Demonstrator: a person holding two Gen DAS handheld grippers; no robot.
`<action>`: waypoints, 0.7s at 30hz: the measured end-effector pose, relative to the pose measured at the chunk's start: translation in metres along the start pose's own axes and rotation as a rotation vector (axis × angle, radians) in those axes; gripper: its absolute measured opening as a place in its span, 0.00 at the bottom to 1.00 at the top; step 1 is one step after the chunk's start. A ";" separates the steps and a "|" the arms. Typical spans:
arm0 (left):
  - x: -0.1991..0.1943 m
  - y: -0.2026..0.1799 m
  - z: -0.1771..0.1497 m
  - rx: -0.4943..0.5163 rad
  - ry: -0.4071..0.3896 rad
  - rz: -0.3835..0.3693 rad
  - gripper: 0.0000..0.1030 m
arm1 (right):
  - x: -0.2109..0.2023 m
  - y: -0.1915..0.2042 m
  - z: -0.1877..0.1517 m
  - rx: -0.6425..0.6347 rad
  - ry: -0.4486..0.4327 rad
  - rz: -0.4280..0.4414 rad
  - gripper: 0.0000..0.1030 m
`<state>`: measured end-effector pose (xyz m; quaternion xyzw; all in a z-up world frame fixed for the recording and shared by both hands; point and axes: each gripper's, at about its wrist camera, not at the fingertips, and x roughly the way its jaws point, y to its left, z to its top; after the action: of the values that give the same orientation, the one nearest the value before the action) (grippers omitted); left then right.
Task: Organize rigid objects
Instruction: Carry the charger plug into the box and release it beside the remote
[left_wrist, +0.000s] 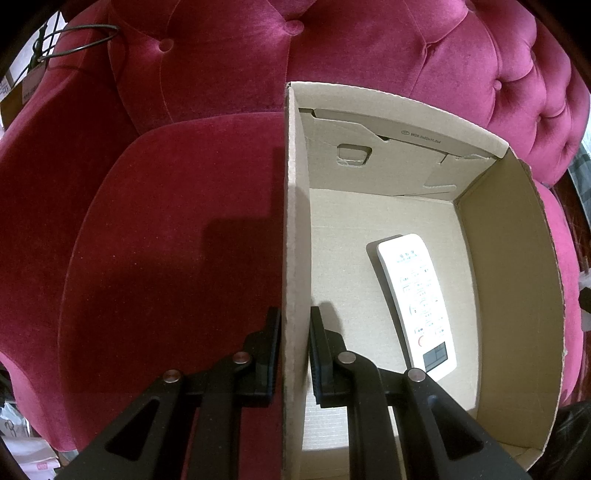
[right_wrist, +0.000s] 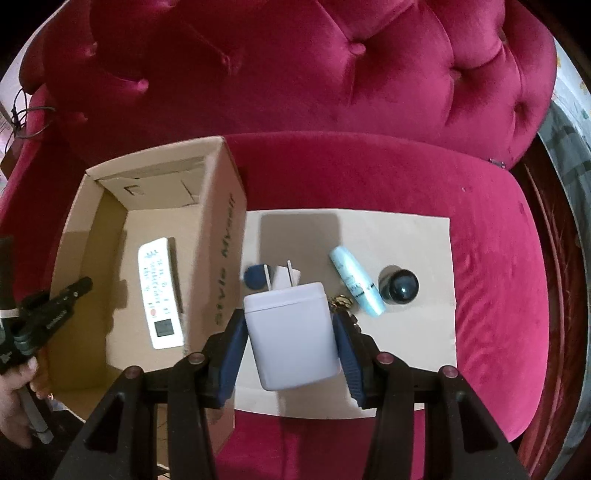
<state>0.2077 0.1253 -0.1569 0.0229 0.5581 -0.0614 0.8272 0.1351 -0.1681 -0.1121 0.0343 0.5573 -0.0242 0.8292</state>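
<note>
Behind my work: a tufted crimson velvet armchair (right_wrist: 332, 74), its seat cushion (left_wrist: 166, 240) bearing everything. A black cable (left_wrist: 74, 40) loops over the armrest at the chair's far left corner.

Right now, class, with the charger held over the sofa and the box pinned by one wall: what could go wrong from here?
1. The right gripper holds the white charger only by its smooth sides; it might slip.
2. The left gripper clamps one thin wall of the cardboard box, which could buckle or tip.
3. Dropped in carelessly, the charger could hit the remote.
</note>
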 end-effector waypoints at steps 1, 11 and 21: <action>0.000 0.000 0.000 -0.001 0.000 0.000 0.14 | 0.000 0.002 0.001 -0.005 0.000 0.002 0.49; 0.000 0.001 -0.001 -0.001 -0.001 0.000 0.14 | -0.014 0.039 0.016 -0.058 -0.018 0.030 0.49; 0.000 0.003 -0.001 -0.005 -0.001 -0.004 0.14 | -0.008 0.085 0.025 -0.125 -0.010 0.083 0.49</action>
<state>0.2076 0.1288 -0.1577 0.0199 0.5578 -0.0618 0.8274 0.1617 -0.0854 -0.0924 0.0053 0.5515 0.0450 0.8329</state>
